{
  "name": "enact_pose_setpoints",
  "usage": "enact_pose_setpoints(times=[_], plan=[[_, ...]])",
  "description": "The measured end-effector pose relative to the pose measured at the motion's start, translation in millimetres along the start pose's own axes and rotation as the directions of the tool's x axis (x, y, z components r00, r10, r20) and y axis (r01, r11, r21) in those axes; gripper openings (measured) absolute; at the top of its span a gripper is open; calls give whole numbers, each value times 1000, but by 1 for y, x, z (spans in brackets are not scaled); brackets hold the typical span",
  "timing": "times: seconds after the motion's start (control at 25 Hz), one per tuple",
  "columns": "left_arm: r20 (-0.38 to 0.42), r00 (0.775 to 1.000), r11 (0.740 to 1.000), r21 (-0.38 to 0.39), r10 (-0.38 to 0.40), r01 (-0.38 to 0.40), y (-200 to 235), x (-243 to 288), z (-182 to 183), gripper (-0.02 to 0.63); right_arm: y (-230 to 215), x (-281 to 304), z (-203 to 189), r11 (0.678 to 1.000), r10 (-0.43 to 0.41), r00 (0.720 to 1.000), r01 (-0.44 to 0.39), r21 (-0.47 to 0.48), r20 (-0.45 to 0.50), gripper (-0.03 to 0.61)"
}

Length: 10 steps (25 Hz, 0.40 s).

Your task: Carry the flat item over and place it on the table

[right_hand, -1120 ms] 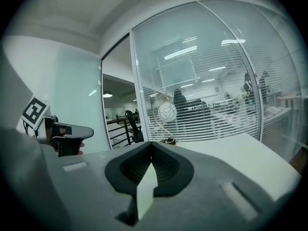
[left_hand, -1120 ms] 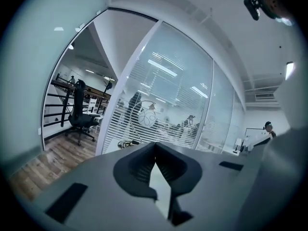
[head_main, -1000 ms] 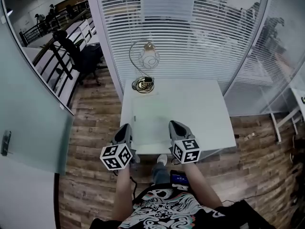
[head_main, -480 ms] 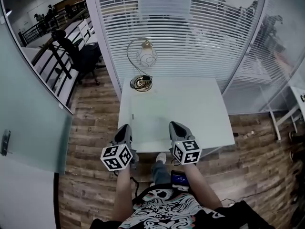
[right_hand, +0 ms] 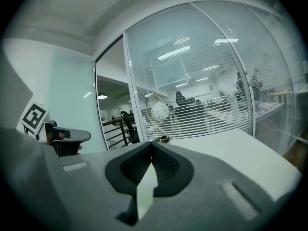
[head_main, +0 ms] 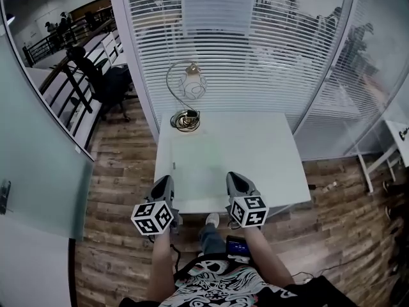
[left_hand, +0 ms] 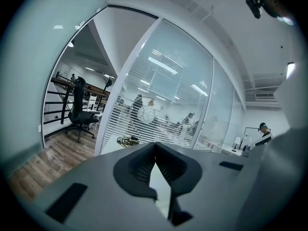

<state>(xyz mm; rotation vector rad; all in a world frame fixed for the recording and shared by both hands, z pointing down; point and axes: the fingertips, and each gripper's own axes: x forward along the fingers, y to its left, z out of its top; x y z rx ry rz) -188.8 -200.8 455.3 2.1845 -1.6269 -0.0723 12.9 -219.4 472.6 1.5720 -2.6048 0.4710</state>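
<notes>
A thin, pale translucent flat sheet lies level over the near half of the white table; I cannot tell whether it touches the top. My left gripper is shut on its near left edge and my right gripper on its near right edge. In the left gripper view the sheet's edge shows as a pale sliver pinched where the left gripper closes. The right gripper view shows the same sliver clamped in the right gripper.
A lamp with a round glass shade and a coiled brass base stands at the table's far left corner. A glass partition with blinds runs behind the table. An office chair stands far left, and a frosted glass wall flanks the left.
The table and lamp have slid slightly left and away in the head view. Both grippers have stayed shut on the sheet and dropped a little lower in the frame.
</notes>
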Motion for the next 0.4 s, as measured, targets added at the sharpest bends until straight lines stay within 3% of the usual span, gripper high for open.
enact_pose_setpoints(times=[0.4], plan=[[-42, 999, 999, 53, 5, -3, -1, 11, -6, 8, -6, 3, 0, 1000, -15, 1000, 14, -1, -8, 6]])
